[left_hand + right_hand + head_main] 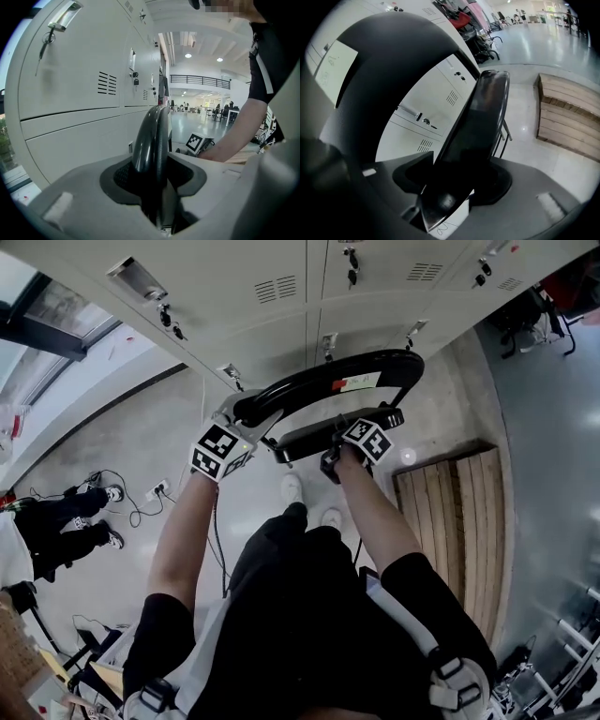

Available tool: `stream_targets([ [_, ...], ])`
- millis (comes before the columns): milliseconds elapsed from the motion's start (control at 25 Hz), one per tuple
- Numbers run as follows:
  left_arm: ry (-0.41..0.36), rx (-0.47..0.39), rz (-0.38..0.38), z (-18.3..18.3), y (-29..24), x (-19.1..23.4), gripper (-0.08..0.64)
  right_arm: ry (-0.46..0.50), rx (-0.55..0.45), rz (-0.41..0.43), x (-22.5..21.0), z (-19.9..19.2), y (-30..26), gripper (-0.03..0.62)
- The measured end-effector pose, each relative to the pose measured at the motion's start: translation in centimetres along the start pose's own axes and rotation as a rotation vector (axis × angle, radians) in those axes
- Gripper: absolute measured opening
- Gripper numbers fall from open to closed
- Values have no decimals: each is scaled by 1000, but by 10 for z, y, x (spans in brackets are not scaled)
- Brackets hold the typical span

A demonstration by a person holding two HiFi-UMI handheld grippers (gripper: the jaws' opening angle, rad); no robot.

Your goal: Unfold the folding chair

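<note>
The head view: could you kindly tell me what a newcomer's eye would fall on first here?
The black folding chair at centre, held before the grey lockers. The left gripper clamps its curved backrest, the right gripper its seat edge. A slatted wooden platform lies on the floor at right.

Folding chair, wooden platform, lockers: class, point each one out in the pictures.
folding chair (300, 382), head view, on its curved black backrest.
wooden platform (455, 521), head view, middle of its slats.
lockers (70, 84), left gripper view, door of the nearest one.
</note>
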State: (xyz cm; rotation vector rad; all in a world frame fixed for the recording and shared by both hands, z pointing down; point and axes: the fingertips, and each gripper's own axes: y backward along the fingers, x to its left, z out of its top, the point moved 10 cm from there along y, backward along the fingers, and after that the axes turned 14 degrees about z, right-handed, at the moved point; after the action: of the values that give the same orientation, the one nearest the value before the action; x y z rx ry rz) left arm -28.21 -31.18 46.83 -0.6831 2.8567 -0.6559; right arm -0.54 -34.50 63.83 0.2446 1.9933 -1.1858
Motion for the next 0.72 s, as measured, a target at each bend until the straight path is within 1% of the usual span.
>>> stream_targets([
  [120, 4, -2, 10, 0, 0, -1, 160, -10, 5, 39, -8, -3, 8, 227],
  [280, 14, 3, 2, -2, -1, 0, 158, -30, 12, 93, -25, -10, 20, 219],
  [480, 26, 22, -10, -6, -1, -3, 160, -97, 43, 120, -50, -25, 42, 212],
  [720, 44, 24, -8, -15, -1, -8, 161, -148, 70, 153, -94, -48, 68, 215],
])
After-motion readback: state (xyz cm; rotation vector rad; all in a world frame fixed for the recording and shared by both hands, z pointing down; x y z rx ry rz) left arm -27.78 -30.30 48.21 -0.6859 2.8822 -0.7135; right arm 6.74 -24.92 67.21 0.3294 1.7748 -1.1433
